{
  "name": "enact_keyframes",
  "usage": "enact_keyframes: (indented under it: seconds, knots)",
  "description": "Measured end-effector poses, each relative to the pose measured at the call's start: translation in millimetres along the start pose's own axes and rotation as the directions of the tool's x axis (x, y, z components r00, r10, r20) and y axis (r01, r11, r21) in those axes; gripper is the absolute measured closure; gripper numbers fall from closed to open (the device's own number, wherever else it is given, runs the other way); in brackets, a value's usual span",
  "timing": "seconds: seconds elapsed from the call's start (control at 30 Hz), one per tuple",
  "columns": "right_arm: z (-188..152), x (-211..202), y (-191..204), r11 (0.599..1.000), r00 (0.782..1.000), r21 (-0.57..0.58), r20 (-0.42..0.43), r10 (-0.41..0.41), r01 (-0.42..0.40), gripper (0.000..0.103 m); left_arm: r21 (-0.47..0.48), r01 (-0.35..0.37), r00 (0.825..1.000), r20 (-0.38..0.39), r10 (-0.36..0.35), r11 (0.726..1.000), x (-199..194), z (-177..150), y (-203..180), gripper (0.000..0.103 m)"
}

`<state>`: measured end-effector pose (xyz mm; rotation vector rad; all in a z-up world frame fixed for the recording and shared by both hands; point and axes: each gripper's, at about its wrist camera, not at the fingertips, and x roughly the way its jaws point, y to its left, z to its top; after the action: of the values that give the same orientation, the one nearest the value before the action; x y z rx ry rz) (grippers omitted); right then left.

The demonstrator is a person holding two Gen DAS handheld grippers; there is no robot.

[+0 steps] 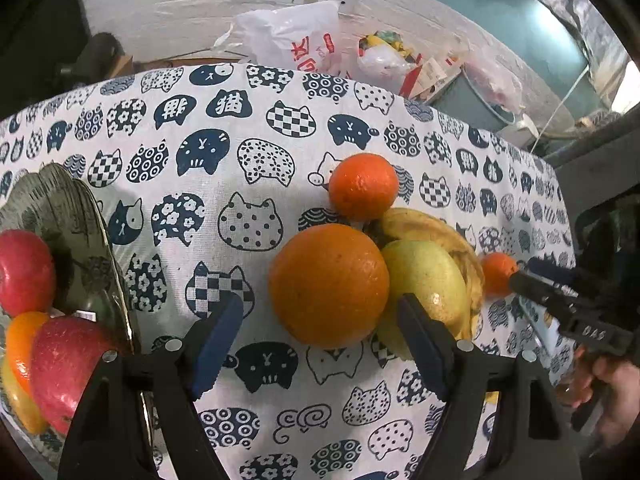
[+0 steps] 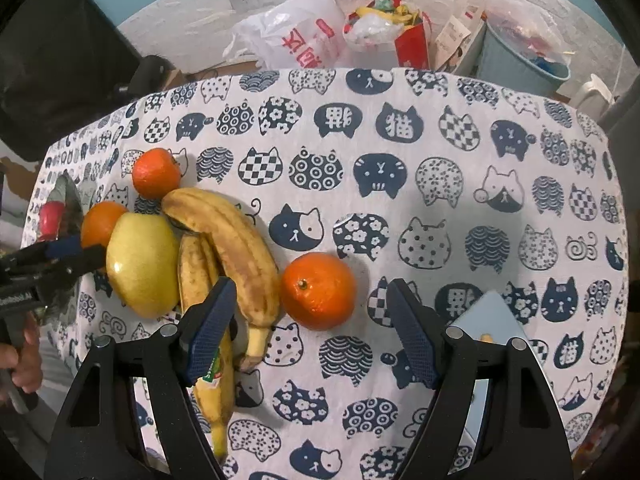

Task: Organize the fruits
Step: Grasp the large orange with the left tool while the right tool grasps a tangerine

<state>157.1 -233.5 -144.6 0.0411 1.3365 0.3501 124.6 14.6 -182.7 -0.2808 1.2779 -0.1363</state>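
Observation:
A big orange point(image 1: 328, 284) lies on the cat-print cloth, just ahead of my open left gripper point(image 1: 320, 340) and not touching its pads. A yellow-green apple point(image 1: 426, 284), bananas point(image 1: 436, 228) and a small mandarin point(image 1: 363, 186) crowd against the orange. In the right wrist view a mandarin point(image 2: 318, 290) sits alone ahead of my open right gripper point(image 2: 310, 340), whose left finger point(image 2: 212, 328) overlaps the bananas point(image 2: 236, 248). The apple point(image 2: 142, 264) and orange point(image 2: 102, 222) lie further left. A patterned plate point(image 1: 80, 220) at the left holds red apples point(image 1: 68, 364) and an orange point(image 1: 22, 344).
The right gripper point(image 1: 524, 274) reaches in at the right edge beside another mandarin point(image 1: 498, 272); the left gripper point(image 2: 92, 254) shows by the apple. A pale blue flat object point(image 2: 488, 316) lies under my right finger. Plastic bags point(image 2: 296, 36) and a bin point(image 2: 520, 60) stand behind the table.

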Motion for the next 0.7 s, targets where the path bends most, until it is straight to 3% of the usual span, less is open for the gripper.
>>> enact_keyframes:
  seconds: [0.17,0.37,0.5,0.6,0.7]
  knots:
    - [-0.1,12.6,-3.8,1.0,1.0,0.015,-0.028,0.01,-0.009,0.025,-0.035,0.028,1.0,0.007,-0.027,0.999,3.4,4.0,6.7,0.022]
    - [-0.1,24.8,-7.0,0.999,0.998,0.027,-0.057,0.028,-0.027,0.037,-0.018,0.008,0.999,0.032,-0.008,1.0,5.3,8.3,5.0,0.022]
    - [-0.3,26.6,-7.2,0.999,0.997,0.023,-0.059,0.044,-0.043,0.047,-0.011,0.053,0.998,0.037,-0.053,0.999,4.5,9.1,4.3,0.038]
    - [-1.5,24.4,-4.1,1.0,0.998,0.002,-0.049,0.026,-0.026,0.054,0.015,0.033,0.999,0.042,-0.034,0.999,2.9,8.9,-1.0,0.039]
    - [-1.8,25.5,-2.7,1.0,0.999,-0.001,-0.05,0.021,-0.021,0.054,0.036,0.017,0.999,0.051,-0.019,0.999,1.9,7.6,-3.5,0.04]
